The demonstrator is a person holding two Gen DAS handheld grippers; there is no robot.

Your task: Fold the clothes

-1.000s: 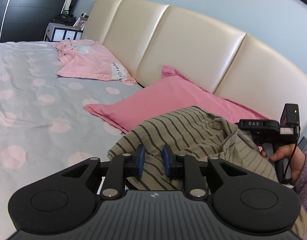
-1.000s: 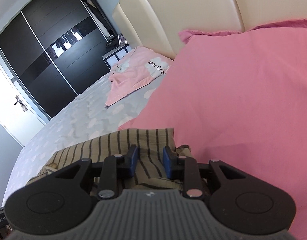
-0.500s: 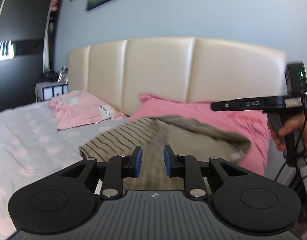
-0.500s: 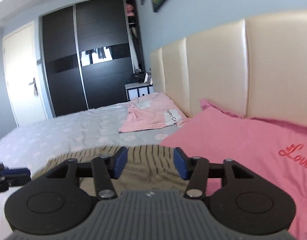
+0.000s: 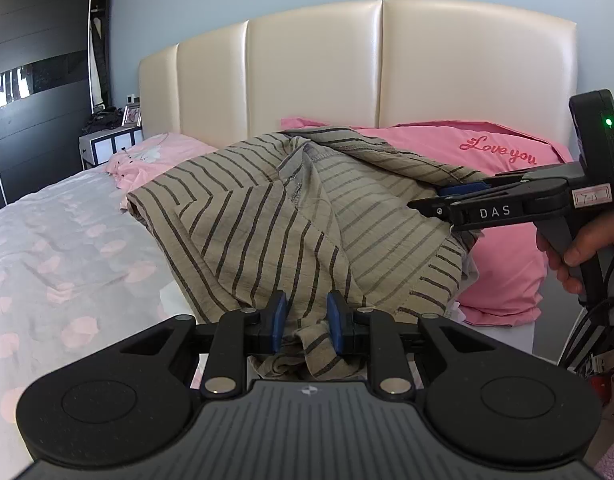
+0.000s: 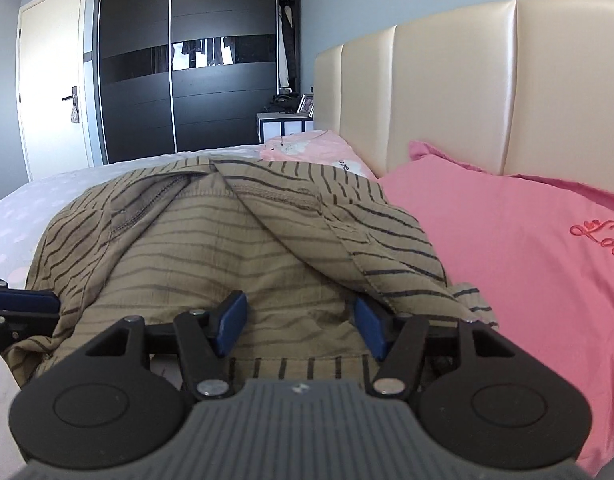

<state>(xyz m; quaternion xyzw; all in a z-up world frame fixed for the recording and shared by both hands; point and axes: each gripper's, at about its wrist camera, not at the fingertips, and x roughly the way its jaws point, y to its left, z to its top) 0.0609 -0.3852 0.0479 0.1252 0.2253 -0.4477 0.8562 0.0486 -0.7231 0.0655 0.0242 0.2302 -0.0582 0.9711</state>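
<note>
From your left wrist, your left tool (image 5: pixel 306 327) is clenched on a bunched fold of the striped shirt (image 5: pixel 267 216), the blue pads (image 5: pixel 278 322) pressing the cloth from both sides. The shirt is thin, crinkled khaki fabric with narrow dark stripes; it lies heaped at the head of the bed (image 5: pixel 59 248), one part on the bedspread and one part over the pink pillow (image 5: pixel 507 248). That pillow is smooth cotton with red embroidered script reading "Love you". The bedspread is pale grey with soft pink spots, slightly wrinkled. Behind stands a cream headboard (image 5: pixel 315 76), glossy and padded in upright panels. At the right edge your right tool (image 5: pixel 439 200) reaches sideways over the shirt's far edge, a hand (image 5: pixel 575 256) round its black grip. A second pink pillow (image 5: pixel 155 156) lies by the far bedside.

From your right wrist, your right tool (image 6: pixel 301 326) has its jaws opening: the blue pads (image 6: pixel 231 322) stand well apart with the shirt (image 6: pixel 227 248) lying slack between and beneath them, not pinched. A stitched hem and a folded flap run across the cloth. The pink pillow (image 6: pixel 515 264) lies just right of it. The tip of your left tool (image 6: pixel 19 308) shows at the left edge, against the shirt. A dark glossy wardrobe (image 6: pixel 179 60) with sliding doors fills the far wall, a white door (image 6: pixel 51 92) beside it.
</note>
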